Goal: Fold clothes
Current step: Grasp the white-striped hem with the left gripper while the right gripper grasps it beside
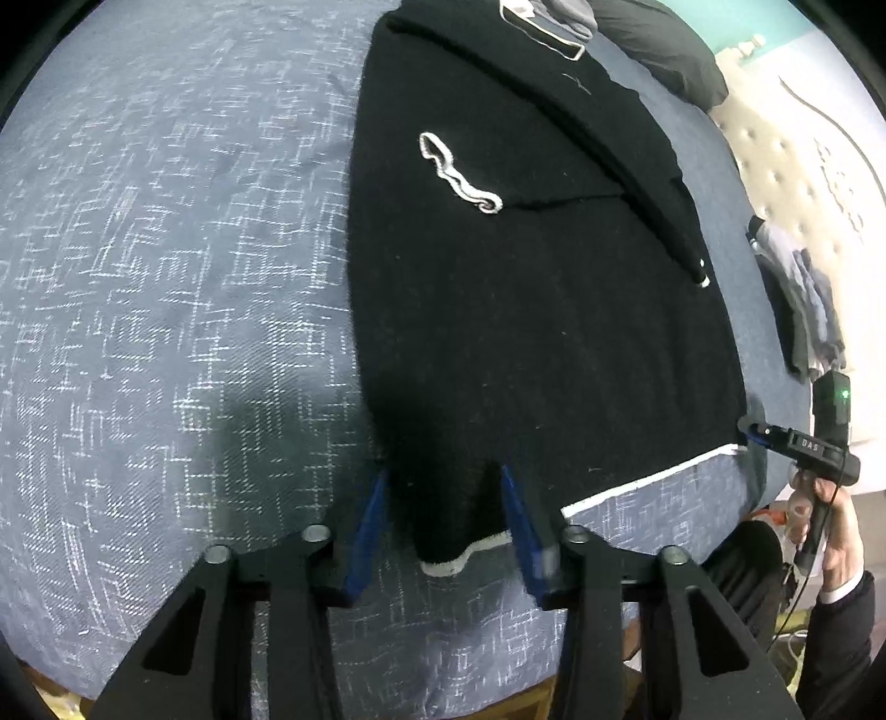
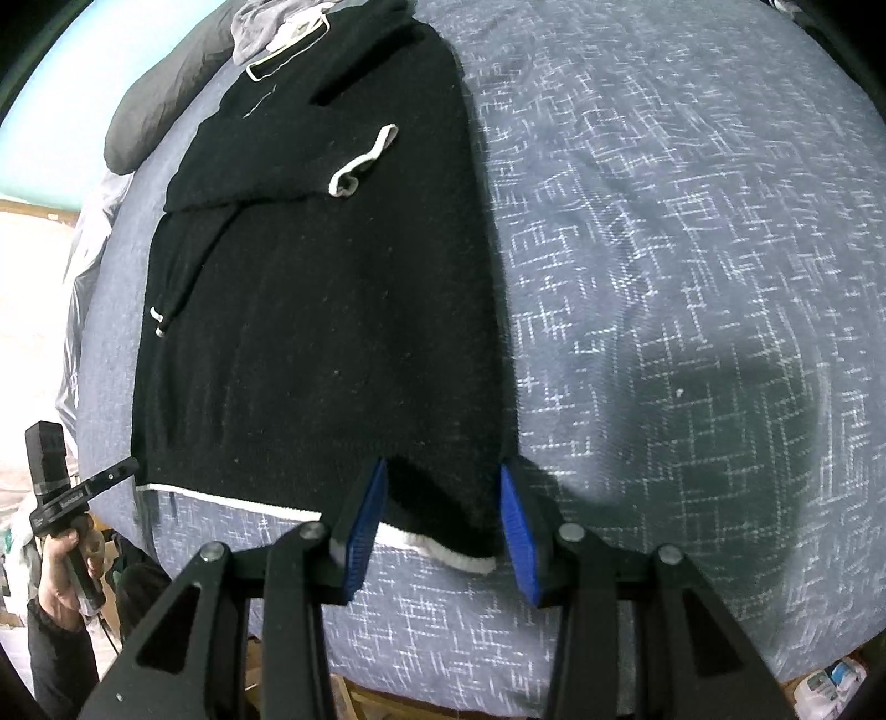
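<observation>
A black sweater (image 1: 526,288) with white trim lies flat on the bed, its sleeves folded across the body. In the left wrist view my left gripper (image 1: 446,487) straddles the hem's near left corner. The fabric humps up between the blue pads (image 1: 368,526), and a strip of bedspread shows between the left pad and the cloth. In the right wrist view my right gripper (image 2: 443,487) straddles the hem's other corner of the sweater (image 2: 332,332). Its jaws stand apart and the white-edged hem (image 2: 459,562) lies loosely between them.
A blue-grey patterned bedspread (image 1: 166,277) covers the bed. Dark pillows (image 1: 664,50) and grey clothing lie past the collar. Folded clothes (image 1: 803,310) are stacked against a tufted headboard (image 1: 786,166). The bed's near edge runs just below both grippers. A hand (image 2: 61,559) holds the other gripper.
</observation>
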